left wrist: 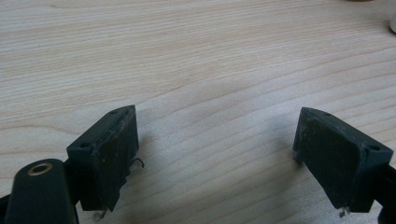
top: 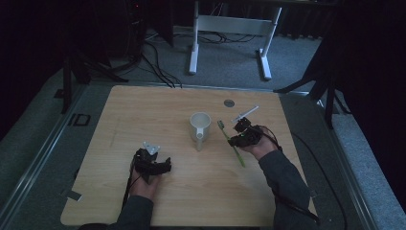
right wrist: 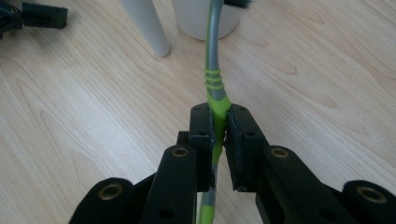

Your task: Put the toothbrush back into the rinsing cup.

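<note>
A green and grey toothbrush (right wrist: 213, 74) is clamped by its handle between the jaws of my right gripper (right wrist: 219, 126). From above, the toothbrush (top: 240, 158) lies slanted just right of a white mug (top: 199, 125), with its bristle end toward the mug, and my right gripper (top: 234, 141) is shut around its middle. The mug (right wrist: 201, 18) stands upright close ahead of that gripper, its handle (right wrist: 147, 28) pointing toward the person. My left gripper (top: 153, 164) rests at the near left of the table. Its jaws (left wrist: 215, 144) stand wide apart over bare wood, with nothing between them.
The wooden table (top: 143, 110) has rounded corners and a small grey disc (top: 229, 102) set in its far side. Beyond the table stand white desk legs (top: 194, 48) and cables on a grey floor. Dark stands flank both sides.
</note>
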Tool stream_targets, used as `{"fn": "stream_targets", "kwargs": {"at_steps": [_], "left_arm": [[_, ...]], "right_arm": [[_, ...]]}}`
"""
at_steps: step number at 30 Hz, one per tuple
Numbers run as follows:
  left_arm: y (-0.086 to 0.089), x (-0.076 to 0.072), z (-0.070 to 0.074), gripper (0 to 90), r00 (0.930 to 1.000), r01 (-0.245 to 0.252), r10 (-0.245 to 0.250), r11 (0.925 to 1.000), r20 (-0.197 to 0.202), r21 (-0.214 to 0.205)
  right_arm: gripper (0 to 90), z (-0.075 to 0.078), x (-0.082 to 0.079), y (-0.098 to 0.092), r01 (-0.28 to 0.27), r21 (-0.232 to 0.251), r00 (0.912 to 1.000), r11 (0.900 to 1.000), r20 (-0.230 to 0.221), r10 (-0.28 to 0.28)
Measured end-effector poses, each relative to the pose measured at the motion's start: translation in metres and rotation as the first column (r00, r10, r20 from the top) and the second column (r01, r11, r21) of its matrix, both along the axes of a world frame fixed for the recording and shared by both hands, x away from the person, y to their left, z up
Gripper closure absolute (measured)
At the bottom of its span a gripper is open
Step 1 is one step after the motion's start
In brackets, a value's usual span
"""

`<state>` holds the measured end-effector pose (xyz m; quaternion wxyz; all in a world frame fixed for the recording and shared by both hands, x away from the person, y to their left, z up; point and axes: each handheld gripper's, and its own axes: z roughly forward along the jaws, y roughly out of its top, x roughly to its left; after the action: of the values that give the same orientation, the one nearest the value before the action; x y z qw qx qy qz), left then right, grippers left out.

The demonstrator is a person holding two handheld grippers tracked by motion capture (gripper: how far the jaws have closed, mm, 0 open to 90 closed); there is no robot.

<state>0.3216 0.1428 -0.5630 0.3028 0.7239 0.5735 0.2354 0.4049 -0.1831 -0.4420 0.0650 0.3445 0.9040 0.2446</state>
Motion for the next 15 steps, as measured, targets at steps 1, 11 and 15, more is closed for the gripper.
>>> {"fn": "stream_targets", "kwargs": {"at_steps": [1, 11, 15], "left_arm": [[0.0, 0.0, 0.0, 14.6, 1.0, 0.0, 0.0, 1.0, 0.0, 0.0], [-0.0002, 0.0001, -0.0002, 14.6, 1.0, -0.003, 0.003, 1.0, 0.002, -0.003], [-0.0003, 0.0001, -0.0002, 14.6, 1.0, -0.003, 0.003, 1.0, 0.003, -0.004]], "right_arm": [[81.1, 0.0001, 0.0004, 0.0002, 0.002, 0.003, 1.0, 1.0, 0.004, -0.002], [81.0, 0.002, 0.0034, 0.0018, 0.012, 0.021, 0.9997, 0.9997, 0.019, -0.013], [81.0, 0.0031, 0.0043, 0.0008, 0.022, 0.042, 0.9994, 0.9989, 0.025, -0.023]]}}
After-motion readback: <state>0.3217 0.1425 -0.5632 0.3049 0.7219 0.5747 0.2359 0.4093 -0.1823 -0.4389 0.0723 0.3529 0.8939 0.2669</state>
